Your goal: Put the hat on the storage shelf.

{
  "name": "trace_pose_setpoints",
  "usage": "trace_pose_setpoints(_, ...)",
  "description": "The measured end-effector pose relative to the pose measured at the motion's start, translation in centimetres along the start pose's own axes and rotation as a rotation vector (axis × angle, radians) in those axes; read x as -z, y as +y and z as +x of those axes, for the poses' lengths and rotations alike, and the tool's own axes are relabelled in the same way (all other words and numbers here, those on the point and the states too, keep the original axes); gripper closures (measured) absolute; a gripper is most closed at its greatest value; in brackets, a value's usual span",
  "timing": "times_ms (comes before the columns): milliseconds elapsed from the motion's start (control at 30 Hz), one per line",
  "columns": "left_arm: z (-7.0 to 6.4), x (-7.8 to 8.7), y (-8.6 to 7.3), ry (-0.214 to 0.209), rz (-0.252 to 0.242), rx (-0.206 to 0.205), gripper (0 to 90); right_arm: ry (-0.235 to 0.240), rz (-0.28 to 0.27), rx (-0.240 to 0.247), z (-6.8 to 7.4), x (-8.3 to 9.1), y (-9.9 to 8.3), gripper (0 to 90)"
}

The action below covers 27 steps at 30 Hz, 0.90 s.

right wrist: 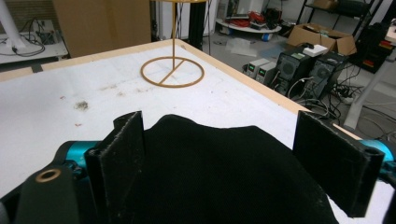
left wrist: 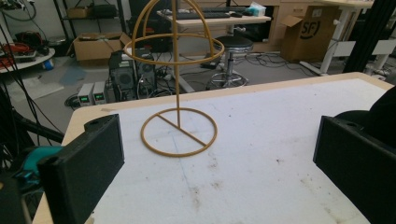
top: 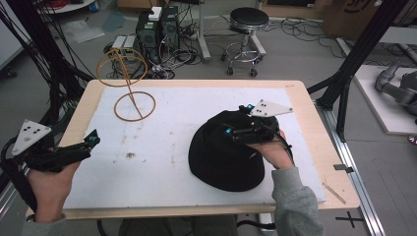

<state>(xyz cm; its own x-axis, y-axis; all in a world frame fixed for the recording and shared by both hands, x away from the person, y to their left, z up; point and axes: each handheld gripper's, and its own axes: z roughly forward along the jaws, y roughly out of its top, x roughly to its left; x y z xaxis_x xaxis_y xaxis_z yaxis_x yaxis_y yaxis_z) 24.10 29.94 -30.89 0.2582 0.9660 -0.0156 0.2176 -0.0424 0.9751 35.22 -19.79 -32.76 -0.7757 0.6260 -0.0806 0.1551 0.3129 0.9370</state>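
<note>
black hat (top: 223, 157) lies at bench (top: 305, 105) near-right, on the white sheet (top: 196, 113) | right gripper (top: 235, 132) over the hat's crown, fingers (right wrist: 122, 154) spread either side of the fabric, not pinching | left gripper (top: 88, 142) at near-left edge, fingers (left wrist: 88, 163) spread, nothing between | gold wire stand (top: 130, 83) upright, far-left corner
</note>
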Motion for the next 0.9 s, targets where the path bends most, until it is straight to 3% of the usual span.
trace_pose_setpoints(900,0.22,0.16,0.08,0.005,-0.004,0.004,2.1,0.012,0.059,0.024,-0.29,-0.37,-0.36,45.7)
